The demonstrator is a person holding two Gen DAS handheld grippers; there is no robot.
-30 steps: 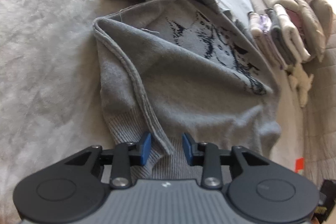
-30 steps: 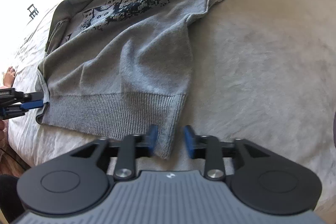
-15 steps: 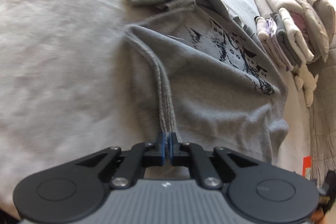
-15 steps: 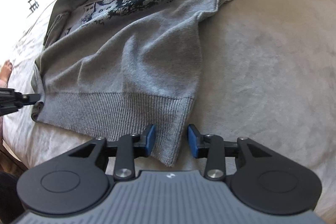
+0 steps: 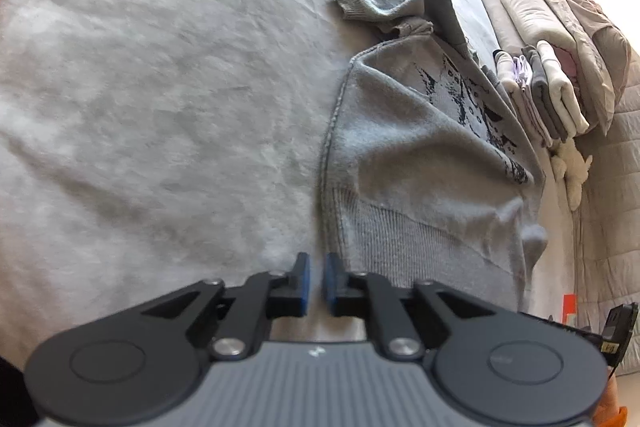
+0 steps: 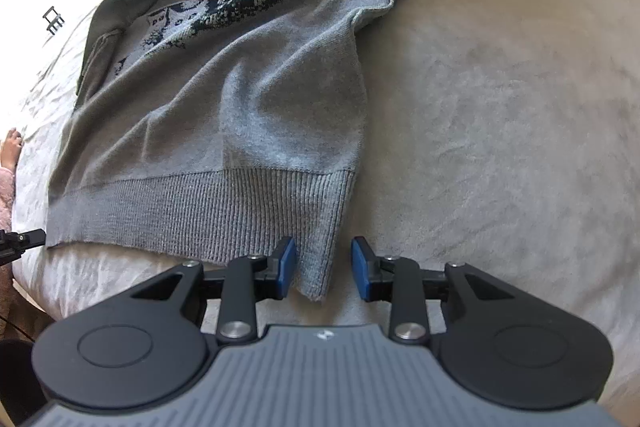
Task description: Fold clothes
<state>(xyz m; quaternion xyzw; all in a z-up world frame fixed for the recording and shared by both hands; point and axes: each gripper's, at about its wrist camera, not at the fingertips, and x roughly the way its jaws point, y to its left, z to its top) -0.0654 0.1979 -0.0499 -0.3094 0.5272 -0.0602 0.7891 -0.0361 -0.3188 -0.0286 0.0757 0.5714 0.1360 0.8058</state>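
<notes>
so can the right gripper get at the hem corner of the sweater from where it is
Probably yes: the right gripper is open, and the sweater hem corner already lies between its fingers, with only bare bedspread around it.

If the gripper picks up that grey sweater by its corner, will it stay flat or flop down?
Probably flop: the grey knitted sweater with the dark pattern already wrinkles and bunches on the bed. Its ribbed hem looks thicker, so it may hang heavier there. The knit looks rough, so it likely won't slip from the right gripper.

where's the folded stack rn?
Left wrist view, far right: the folded stack sits on the bed beyond the sweater, beside the pillows, with a white plush toy just in front of it.
</notes>
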